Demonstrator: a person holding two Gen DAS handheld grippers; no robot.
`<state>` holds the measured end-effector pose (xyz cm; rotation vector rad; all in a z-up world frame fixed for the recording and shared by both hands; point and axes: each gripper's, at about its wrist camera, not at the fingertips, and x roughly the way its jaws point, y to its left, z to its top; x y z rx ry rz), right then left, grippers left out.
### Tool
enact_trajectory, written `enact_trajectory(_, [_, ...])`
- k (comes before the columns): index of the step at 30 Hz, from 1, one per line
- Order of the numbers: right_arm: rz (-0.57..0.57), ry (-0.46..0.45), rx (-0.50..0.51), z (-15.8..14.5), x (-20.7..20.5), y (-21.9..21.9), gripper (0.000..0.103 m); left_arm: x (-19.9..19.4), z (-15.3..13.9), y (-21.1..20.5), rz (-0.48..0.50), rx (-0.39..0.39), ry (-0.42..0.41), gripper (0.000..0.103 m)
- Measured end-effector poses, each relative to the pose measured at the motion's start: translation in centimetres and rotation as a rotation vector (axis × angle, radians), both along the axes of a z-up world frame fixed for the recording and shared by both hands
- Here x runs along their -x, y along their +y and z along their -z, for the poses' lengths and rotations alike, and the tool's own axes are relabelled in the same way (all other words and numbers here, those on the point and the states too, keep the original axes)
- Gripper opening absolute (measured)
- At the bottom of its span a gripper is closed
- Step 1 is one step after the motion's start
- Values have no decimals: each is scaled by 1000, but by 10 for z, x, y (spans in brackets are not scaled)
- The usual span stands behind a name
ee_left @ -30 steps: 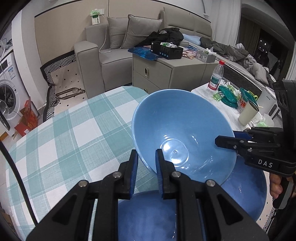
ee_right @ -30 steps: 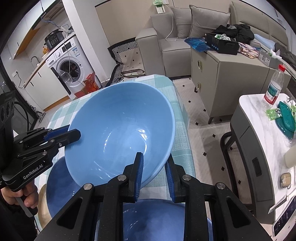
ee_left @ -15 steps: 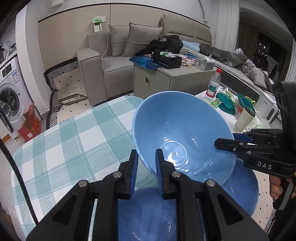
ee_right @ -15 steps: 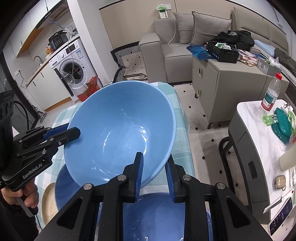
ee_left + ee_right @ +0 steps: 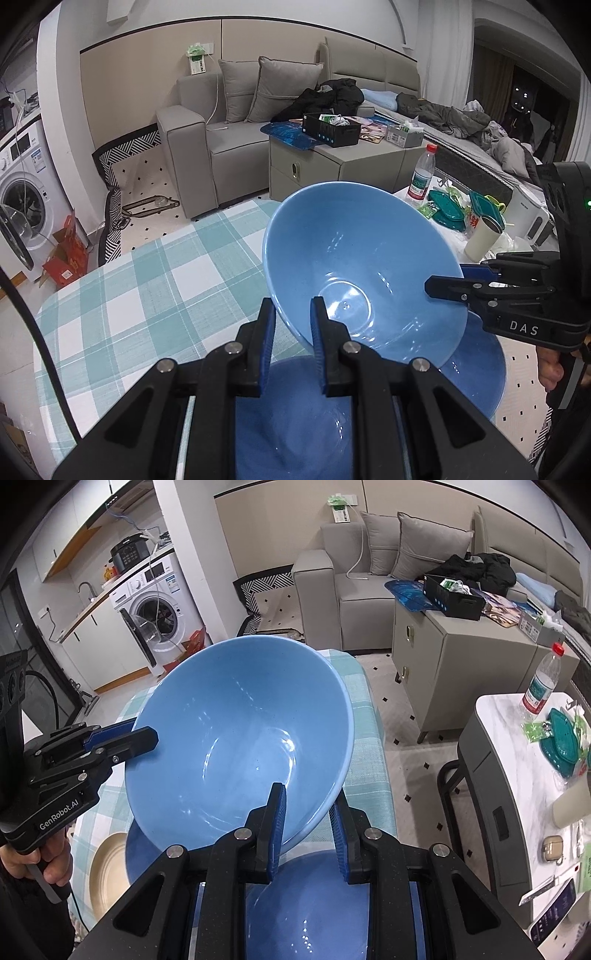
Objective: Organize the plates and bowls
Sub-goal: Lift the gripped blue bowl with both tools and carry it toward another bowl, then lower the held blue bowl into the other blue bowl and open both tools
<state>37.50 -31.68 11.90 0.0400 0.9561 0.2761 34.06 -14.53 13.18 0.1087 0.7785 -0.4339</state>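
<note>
The light bowl (image 5: 354, 258) is held clear of the surface (image 5: 129, 288), tilted, with its opening facing both cameras. All positions below are given relative to this bowl.

Left claw (image 5: 293, 325): narrow, clamped on the bowl's near rim in the left wrist view. One pad sits inside the bowl and one outside. In the right wrist view this same claw (image 5: 147, 738) grips the bowl's left edge, and a hand (image 5: 37, 860) holds its handle at the lower left.

Right claw (image 5: 306, 812): narrow, clamped on the bowl's (image 5: 240, 738) near rim in the right wrist view, one pad inside and one outside. In the left wrist view it (image 5: 439, 284) enters from the right and grips the bowl's right edge. Its body is marked "DAS".

Below the bowl:
- A dark bowl (image 5: 295, 417) sits directly under the claws, partly hidden by the left claw body.
- A dark plate (image 5: 476, 373) lies beneath the bowl's right edge in the left wrist view.
- A gold plate (image 5: 107, 871) lies at the lower left in the right wrist view, just beside the dark plate (image 5: 136, 853). Whether the two touch cannot be told.

The surface carries a teal and white checked cloth and extends away to the left of the bowl.

Beyond the bowl stands a grey sofa (image 5: 221, 140). To the right of the bowl a white side table (image 5: 517, 746) carries a bottle (image 5: 541, 683) with a red cap.
</note>
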Motion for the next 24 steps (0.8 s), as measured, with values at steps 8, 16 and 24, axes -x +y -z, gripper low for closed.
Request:
enact_trajectory(8, [-27,-3,3,-4,7,6,24,12,-1,11,-13,8,2,17])
enact_trajectory(16, [-54,-8,10,-6,16,16,24,24,2,21,-28,2,4,17])
enact_trajectory(24, [-79,-13,27,-8,26,30,24,33,6,32,-43,-3,13,17])
